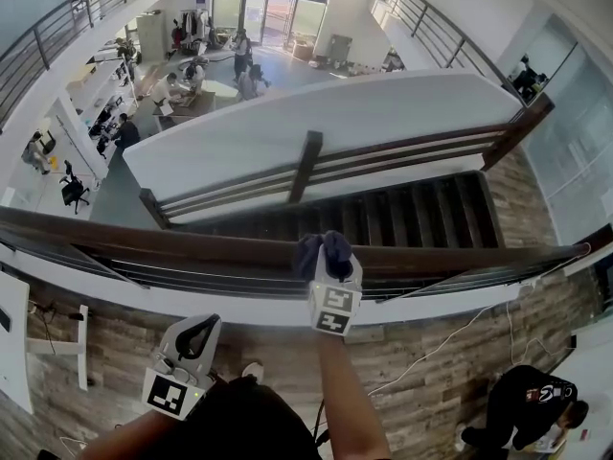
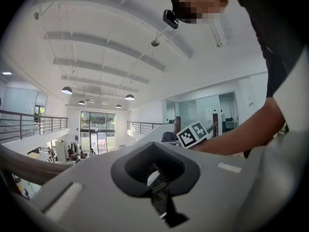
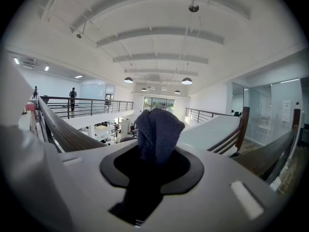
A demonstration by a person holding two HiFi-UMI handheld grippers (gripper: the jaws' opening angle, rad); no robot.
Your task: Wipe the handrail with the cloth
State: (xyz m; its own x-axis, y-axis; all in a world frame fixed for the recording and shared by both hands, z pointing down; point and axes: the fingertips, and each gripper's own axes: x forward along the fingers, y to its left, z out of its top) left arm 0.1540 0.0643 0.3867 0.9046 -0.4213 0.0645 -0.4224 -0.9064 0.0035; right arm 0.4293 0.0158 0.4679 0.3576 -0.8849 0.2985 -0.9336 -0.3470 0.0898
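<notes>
A: Right gripper (image 1: 326, 263), what is it doing?
B: Its jaws are clamping down on the cloth (image 3: 157, 129). A dark blue wad is bunching up and sticking out past the tips.
A: Why is it bunched like that?
B: My guess is that it's giving a thick pad out front, so fabric and not plastic is meeting the wood.
A: Where is the cloth sitting?
B: Right at the top of the handrail (image 1: 144, 241), about mid-span in the head view. It's looking pressed on, but I'm not able to confirm actual contact. The arm is reaching straight out to it.
A: Left gripper (image 1: 195, 339)?
B: Its jaws are looking closed together with nothing between them. It's hanging low by the person's body, well back from the rail. I'm reading it as idle and staying out of the wiping path.
A: What's beyond the rail?
B: Stairs (image 1: 402, 214) are dropping away behind it, with an open hall below.
A: Any containers?
B: None are showing near either gripper, so there are no contents to log.
A: Progress?
B: I'm judging that wiping is under way or about to start. The rail is running on to both sides.
</notes>
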